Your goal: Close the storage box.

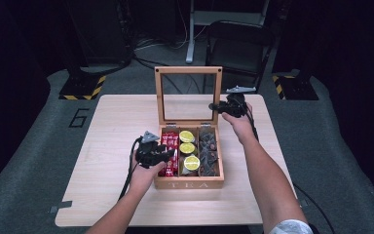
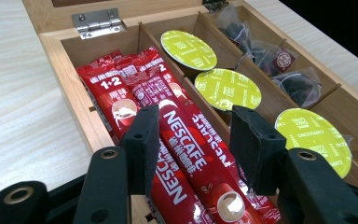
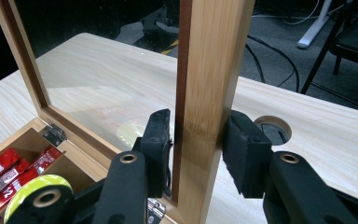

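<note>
With the right gripper clamped on the upright lid frame at the far right, the left gripper straddles the red coffee sticks in the tea box's left compartment, jaws half-wide and not yet pinching — next, I'd say, squeeze and lift one.

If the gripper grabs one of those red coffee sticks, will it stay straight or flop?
The red coffee sticks look like thin foil packets, so one would probably bend a little but not droop. They seem light. The shiny wrapper may slip between the left gripper pads, which straddle them.
</note>
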`<state>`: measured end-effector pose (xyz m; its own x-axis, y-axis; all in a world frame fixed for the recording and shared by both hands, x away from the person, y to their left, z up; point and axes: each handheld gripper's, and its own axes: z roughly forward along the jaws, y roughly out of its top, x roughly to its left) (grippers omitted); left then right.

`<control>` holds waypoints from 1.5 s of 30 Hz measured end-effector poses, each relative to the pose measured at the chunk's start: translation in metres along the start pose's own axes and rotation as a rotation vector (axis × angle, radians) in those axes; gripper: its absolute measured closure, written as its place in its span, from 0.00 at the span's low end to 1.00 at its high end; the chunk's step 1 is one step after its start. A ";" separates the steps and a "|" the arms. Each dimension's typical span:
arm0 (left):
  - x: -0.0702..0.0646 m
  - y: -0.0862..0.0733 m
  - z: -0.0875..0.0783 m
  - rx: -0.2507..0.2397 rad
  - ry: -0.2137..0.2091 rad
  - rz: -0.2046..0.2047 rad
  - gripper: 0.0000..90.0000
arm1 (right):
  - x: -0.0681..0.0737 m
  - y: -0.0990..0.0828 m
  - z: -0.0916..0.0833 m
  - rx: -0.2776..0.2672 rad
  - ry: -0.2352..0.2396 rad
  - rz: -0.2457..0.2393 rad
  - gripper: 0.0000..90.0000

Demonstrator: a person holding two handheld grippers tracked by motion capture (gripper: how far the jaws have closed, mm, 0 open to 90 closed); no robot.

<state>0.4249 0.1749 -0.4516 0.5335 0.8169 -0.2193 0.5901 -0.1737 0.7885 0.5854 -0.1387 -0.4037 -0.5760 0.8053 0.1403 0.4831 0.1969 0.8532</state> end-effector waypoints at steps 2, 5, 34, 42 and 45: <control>0.000 -0.001 0.001 0.006 0.001 -0.003 0.60 | -0.001 0.000 0.000 0.001 0.003 0.001 0.69; 0.001 -0.003 0.002 0.007 0.010 -0.001 0.60 | -0.001 0.000 0.001 -0.001 0.005 0.007 0.68; -0.010 -0.010 0.014 0.022 0.036 0.011 0.59 | 0.000 0.001 0.005 0.001 0.004 0.011 0.62; -0.011 -0.011 0.015 0.013 0.062 0.007 0.66 | 0.000 0.001 0.005 0.003 0.001 0.007 0.62; -0.011 -0.011 0.015 0.017 0.063 -0.003 0.67 | 0.000 0.001 0.005 0.002 0.003 0.008 0.62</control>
<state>0.4216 0.1597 -0.4660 0.4932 0.8501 -0.1847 0.6017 -0.1801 0.7782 0.5890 -0.1355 -0.4056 -0.5742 0.8051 0.1487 0.4891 0.1917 0.8509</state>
